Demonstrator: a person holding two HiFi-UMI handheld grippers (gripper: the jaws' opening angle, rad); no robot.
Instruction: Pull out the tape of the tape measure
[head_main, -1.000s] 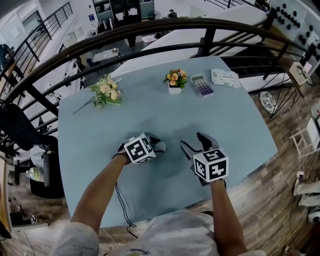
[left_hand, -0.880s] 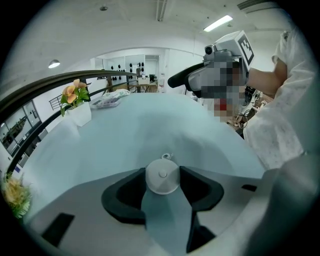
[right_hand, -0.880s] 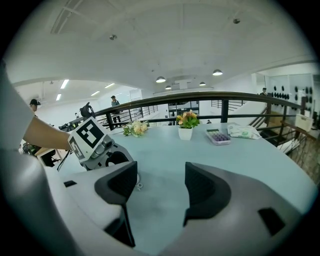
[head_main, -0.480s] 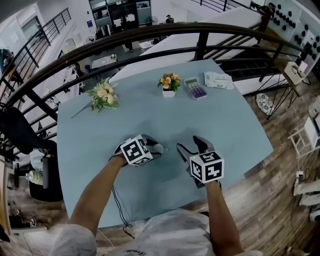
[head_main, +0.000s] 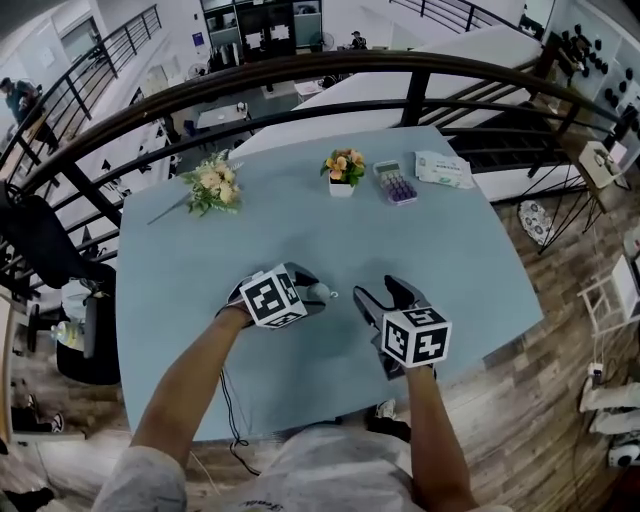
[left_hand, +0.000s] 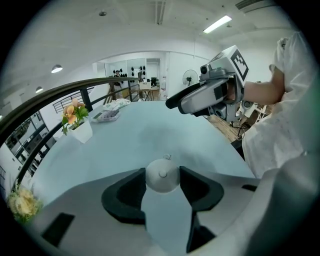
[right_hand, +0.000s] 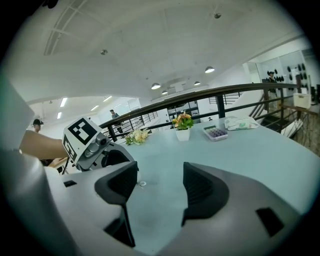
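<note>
The left gripper (head_main: 316, 292) is squeezing a small round white tape measure (left_hand: 162, 174) between its two dark pads (left_hand: 125, 192). A tiny metal loop (left_hand: 167, 157) sticks out of the tape measure on the side away from the gripper. This is at the near middle of the light blue table (head_main: 300, 235).

The right gripper (head_main: 379, 291) is just to the right, not touching it. Its jaws are spread wide and there is nothing between them.

At the far side of the table are a bunch of pale flowers (head_main: 212, 185) on the left, then a little white pot of orange flowers (head_main: 345, 170), a calculator (head_main: 395, 183) and a pack of tissues (head_main: 443, 168).
</note>
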